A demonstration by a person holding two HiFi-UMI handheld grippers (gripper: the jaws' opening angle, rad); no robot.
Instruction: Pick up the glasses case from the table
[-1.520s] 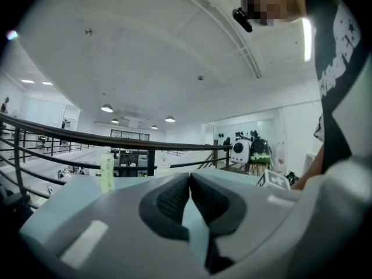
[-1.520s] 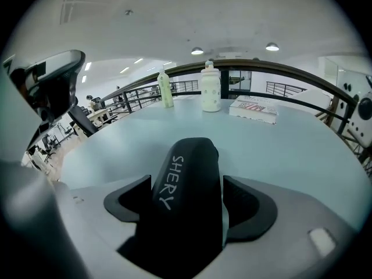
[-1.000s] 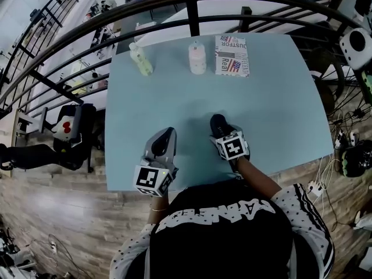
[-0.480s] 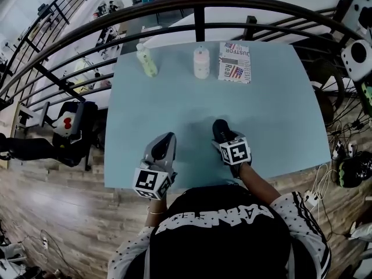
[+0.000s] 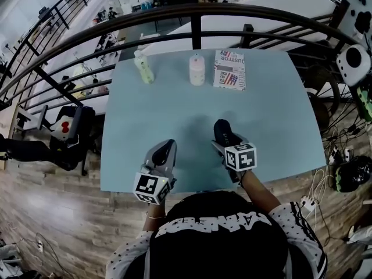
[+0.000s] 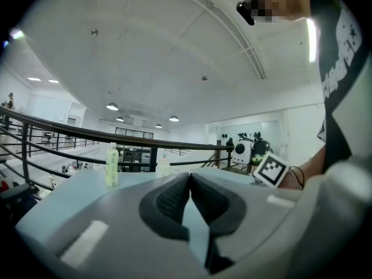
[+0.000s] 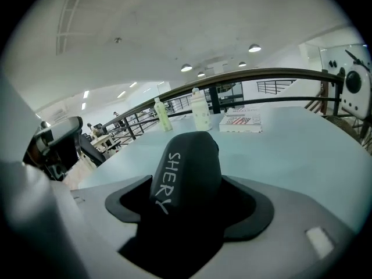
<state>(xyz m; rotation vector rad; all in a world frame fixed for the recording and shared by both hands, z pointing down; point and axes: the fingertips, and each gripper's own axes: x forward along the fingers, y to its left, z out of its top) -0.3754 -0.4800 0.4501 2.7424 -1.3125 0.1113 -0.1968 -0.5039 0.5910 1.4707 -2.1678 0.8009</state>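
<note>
A black glasses case (image 7: 189, 170) with white lettering sits between the jaws of my right gripper (image 7: 187, 205), which is shut on it. In the head view the case (image 5: 223, 132) sticks out ahead of that gripper (image 5: 226, 141) over the near middle of the light blue table (image 5: 273, 109). Whether the case touches the table I cannot tell. My left gripper (image 5: 163, 154) hovers at the table's near edge, left of the right one. Its jaws (image 6: 190, 197) meet with nothing between them.
At the table's far side stand a green bottle (image 5: 143, 66), a pale pink bottle (image 5: 197, 70) and a printed box (image 5: 229, 70). A black curved railing (image 5: 192, 17) runs behind the table. Cables and devices (image 5: 349, 156) lie on the floor at the right.
The head camera has shifted a little, so the table sits lower and more to the left. Both grippers keep nearly the same places; the right one stays shut on the case.
</note>
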